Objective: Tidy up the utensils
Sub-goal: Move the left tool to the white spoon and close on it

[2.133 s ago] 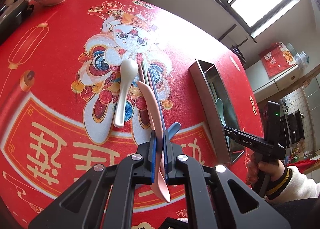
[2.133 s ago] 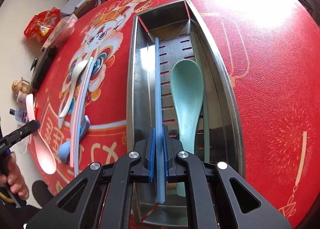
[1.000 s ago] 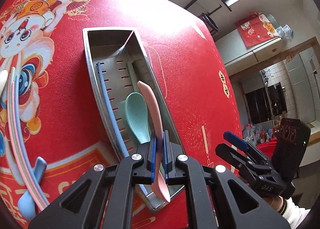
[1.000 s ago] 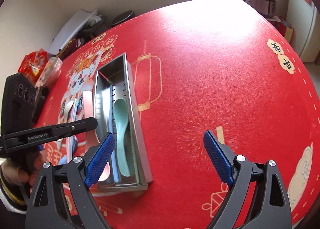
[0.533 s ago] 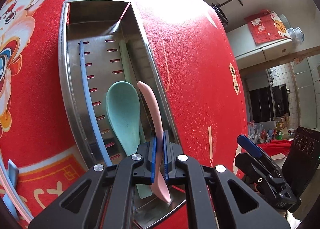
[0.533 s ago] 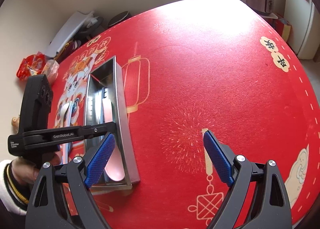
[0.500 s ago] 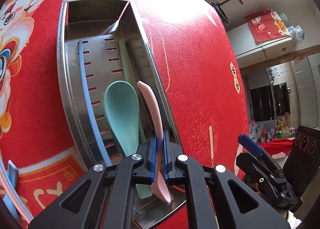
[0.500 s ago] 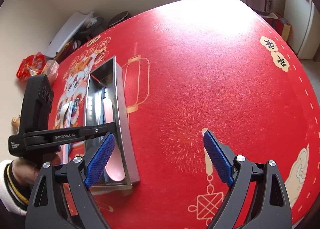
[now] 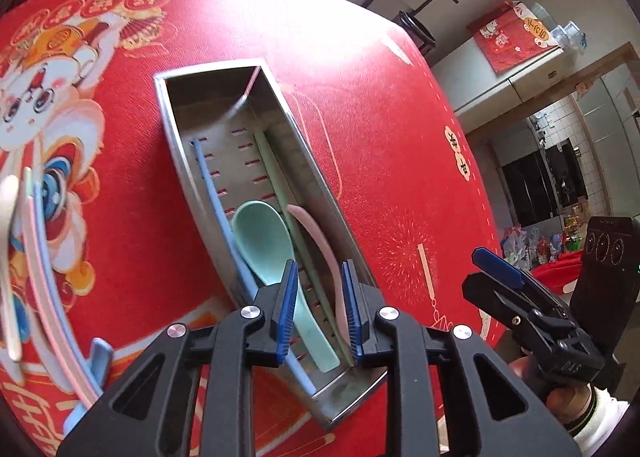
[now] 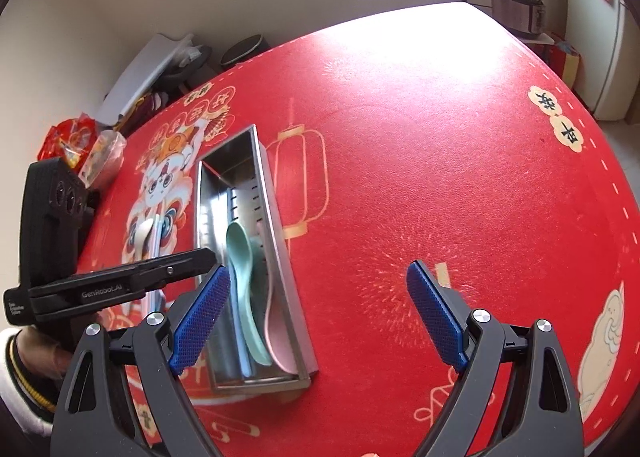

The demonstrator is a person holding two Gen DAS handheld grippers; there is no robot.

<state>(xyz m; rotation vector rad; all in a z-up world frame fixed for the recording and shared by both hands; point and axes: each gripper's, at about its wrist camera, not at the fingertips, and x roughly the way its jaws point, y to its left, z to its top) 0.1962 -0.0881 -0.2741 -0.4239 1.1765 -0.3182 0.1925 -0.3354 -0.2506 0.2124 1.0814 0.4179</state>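
Shiny metal tray (image 9: 224, 69), matt, probably plastic spoons (image 9: 262, 233)

One steel tray (image 9: 316, 177) holds two spoons, one green (image 9: 262, 233) and one pink (image 9: 320, 241), plus one blue chopstick (image 9: 216, 193); perhaps a green chopstick (image 9: 276, 169) too, partly hidden

Bench (image 10: 440, 161): round, covered in a red cloth printed with a cartoon lion-dance figure (image 9: 36, 109), gold lanterns, fireworks and characters. A long steel tray (image 9: 320, 185) lies directly on it, near the figure. Left of the tray, on the print: a white spoon (image 10: 145, 231), a bundle of pale pink and blue chopsticks (image 9: 44, 257), and a blue spoon (image 9: 94, 373); all blurred at the left-wrist view's edge. At the far rim: a red snack packet (image 10: 66, 139) and a clear wrapped item (image 10: 102, 161).
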